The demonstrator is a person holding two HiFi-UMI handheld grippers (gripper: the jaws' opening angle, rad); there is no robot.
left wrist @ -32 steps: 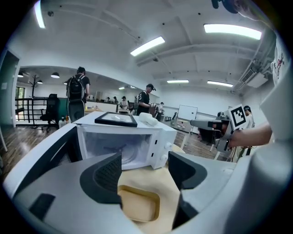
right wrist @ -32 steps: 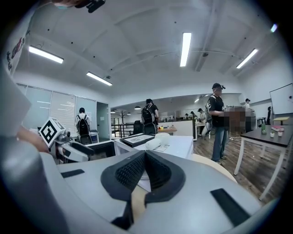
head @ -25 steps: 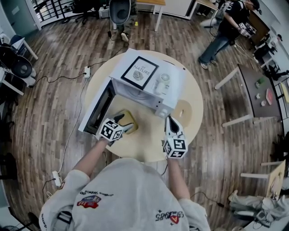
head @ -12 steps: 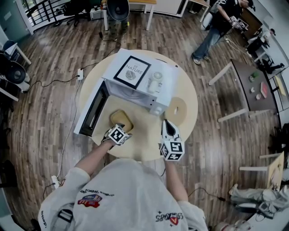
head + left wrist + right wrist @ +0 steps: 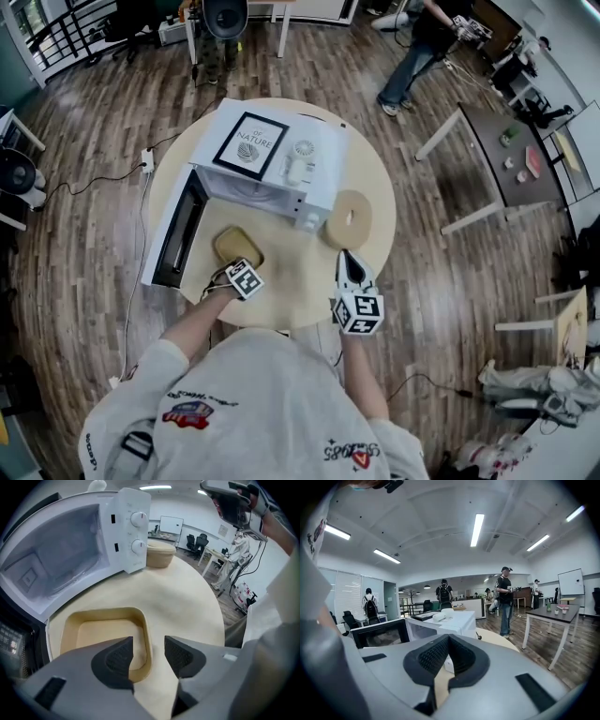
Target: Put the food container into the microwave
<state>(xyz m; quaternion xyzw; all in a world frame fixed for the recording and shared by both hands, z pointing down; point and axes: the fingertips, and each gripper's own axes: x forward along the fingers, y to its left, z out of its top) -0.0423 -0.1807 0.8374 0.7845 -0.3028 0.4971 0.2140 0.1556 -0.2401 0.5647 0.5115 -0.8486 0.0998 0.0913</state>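
The tan food container (image 5: 234, 246) lies on the round table in front of the white microwave (image 5: 281, 178), whose door (image 5: 167, 234) hangs open to the left. My left gripper (image 5: 240, 264) points steeply down at the container's near side. In the left gripper view the container (image 5: 98, 632) has its right rim between the jaws of the left gripper (image 5: 147, 654). One pad is inside and one outside, with gaps showing. The jaws have just been closing. The microwave cavity (image 5: 51, 569) gapes at upper left. My right gripper (image 5: 349, 258) hovers to the right, its fingertips meeting on nothing.
A round wooden lidded box (image 5: 349, 218) sits right of the microwave. A framed picture (image 5: 250, 144) and a small white fan (image 5: 300, 161) lie on the microwave's top. A person (image 5: 412, 47) stands at the back, and a dark table (image 5: 511, 155) is at the right.
My left gripper has sunk from above the container down to its near rim. The right gripper has shifted only slightly. The container has not moved on the table.
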